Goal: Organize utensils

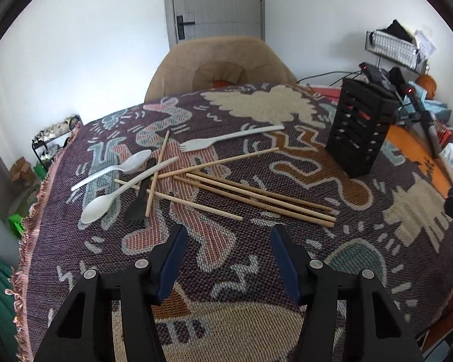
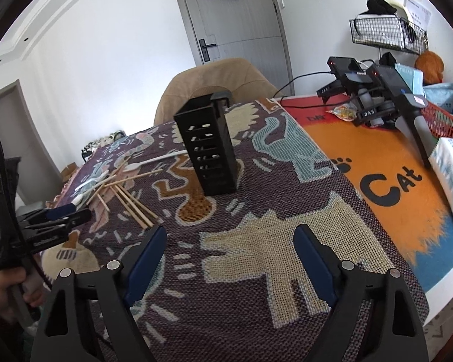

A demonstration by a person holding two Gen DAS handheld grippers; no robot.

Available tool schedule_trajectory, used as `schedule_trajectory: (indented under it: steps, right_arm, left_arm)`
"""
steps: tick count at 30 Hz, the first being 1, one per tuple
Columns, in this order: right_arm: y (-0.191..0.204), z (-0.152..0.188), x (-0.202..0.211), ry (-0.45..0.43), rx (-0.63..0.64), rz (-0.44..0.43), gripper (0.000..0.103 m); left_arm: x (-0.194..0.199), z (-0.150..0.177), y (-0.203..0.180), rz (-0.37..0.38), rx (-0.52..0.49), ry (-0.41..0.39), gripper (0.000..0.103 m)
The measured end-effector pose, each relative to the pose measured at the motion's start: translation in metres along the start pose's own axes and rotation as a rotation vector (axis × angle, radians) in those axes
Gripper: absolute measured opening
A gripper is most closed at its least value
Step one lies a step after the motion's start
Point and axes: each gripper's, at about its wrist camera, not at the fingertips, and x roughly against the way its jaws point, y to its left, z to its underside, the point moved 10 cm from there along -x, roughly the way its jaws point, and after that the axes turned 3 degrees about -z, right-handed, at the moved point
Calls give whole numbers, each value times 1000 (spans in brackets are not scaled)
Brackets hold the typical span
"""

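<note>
The utensils (image 1: 196, 181) — white spoons, a white fork, a black fork and wooden chopsticks — lie jumbled on the table's woven cloth (image 1: 256, 271), left of the upright black holder (image 1: 359, 129). The left gripper (image 1: 228, 232) hovers just before them, fingers apart and empty. The right gripper (image 2: 229, 232) — fingers wide, empty — faces the holder.

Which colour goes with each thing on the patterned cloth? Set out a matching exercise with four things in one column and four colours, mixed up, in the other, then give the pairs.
Things:
1. slotted holder
2. long fork
3. chopsticks
4. chair

Colours:
A. white
B. tan fabric
C. black
D. pale wood

Pairs: 1-C, 2-A, 3-D, 4-B
</note>
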Motion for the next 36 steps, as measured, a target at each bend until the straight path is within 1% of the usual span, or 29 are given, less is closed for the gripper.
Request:
schedule_trajectory:
  steps: [2, 3, 5, 12, 15, 18, 19, 20, 21, 22, 24, 26, 30, 36]
  right_arm:
    - [-4, 1, -4, 5, -8, -2, 86]
    - [-5, 1, -5, 7, -12, -3, 86]
    - [-9, 1, -9, 8, -21, -6, 86]
    - [-16, 3, -16, 11, -59, -31, 86]
    - [-18, 4, -18, 11, -76, -47, 86]
    - [-18, 7, -19, 11, -87, -60, 87]
    - [-17, 7, -19, 13, -89, -63, 87]
    - [-17, 8, -19, 15, -95, -69, 86]
    - [-16, 8, -19, 14, -97, -76, 87]
    - [-16, 8, -19, 13, -97, -79, 87]
    - [-13, 8, -19, 12, -95, -84, 87]
    - [-10, 7, -19, 10, -92, -91, 87]
    - [-3, 8, -19, 11, -81, -98, 87]
    - [15, 9, -22, 24, -49, -110, 87]
  left_arm:
    - [-10, -1, 0, -30, -11, 23, 58]
    - [-16, 0, 0, -46, -13, 41, 56]
    - [-24, 0, 2, -59, -5, 64, 54]
    - [-47, -1, 0, -155, -22, 126, 53]
    - [-55, -2, -2, -193, -34, 142, 53]
    - [-57, -5, -1, -227, -35, 140, 53]
    - [-57, -5, -1, -229, -29, 143, 53]
    - [-57, -5, 0, -230, -25, 146, 51]
    - [-56, -4, 1, -233, -23, 148, 41]
    - [-56, -3, 2, -234, -18, 154, 36]
    - [-54, 2, 6, -219, 8, 162, 23]
    - [-49, 7, 12, -214, 32, 163, 17]
    - [-35, 13, 22, -193, 67, 138, 13]
    - [-6, 14, 42, -153, 123, 65, 8]
